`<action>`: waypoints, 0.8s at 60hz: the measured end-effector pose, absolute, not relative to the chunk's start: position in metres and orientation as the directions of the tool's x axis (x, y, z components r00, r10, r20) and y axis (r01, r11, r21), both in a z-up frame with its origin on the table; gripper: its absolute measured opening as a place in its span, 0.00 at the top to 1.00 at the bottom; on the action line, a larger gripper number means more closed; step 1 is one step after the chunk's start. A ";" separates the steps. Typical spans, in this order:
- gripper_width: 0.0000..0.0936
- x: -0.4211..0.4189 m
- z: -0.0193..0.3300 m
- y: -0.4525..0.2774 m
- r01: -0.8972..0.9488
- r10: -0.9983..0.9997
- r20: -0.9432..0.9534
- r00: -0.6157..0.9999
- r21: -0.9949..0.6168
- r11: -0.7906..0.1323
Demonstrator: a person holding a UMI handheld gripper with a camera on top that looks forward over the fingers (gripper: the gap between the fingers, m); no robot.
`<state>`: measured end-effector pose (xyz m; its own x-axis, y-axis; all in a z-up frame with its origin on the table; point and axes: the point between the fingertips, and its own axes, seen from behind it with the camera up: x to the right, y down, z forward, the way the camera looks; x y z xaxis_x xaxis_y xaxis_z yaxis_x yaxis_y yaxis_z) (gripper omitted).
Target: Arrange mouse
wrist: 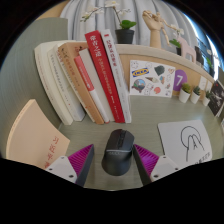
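A dark grey computer mouse (116, 150) lies on the wooden desk (90, 132), between my two fingers. My gripper (114, 160) is open: the magenta pads (80, 159) stand on either side of the mouse with a gap at each side. The mouse rests on the desk on its own. A white mouse mat with a line drawing (187, 140) lies just to the right of the right finger.
A row of leaning books (85, 80) stands beyond the mouse. A tan notebook (36, 135) lies at the left. A shelf behind holds cards (150, 78), small potted plants (186, 92), a plant (124, 30) and a wooden hand model (152, 24).
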<state>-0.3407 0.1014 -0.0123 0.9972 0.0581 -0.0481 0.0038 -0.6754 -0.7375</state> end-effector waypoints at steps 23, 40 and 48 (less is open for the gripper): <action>0.49 -0.331 -0.016 0.119 0.013 0.058 -0.040 0.997 -0.701 -0.713; 0.63 -0.329 -0.020 0.115 0.078 0.111 -0.019 0.994 -0.594 -0.801; 0.63 -0.328 0.006 0.107 0.079 0.165 -0.096 0.982 -0.584 -0.808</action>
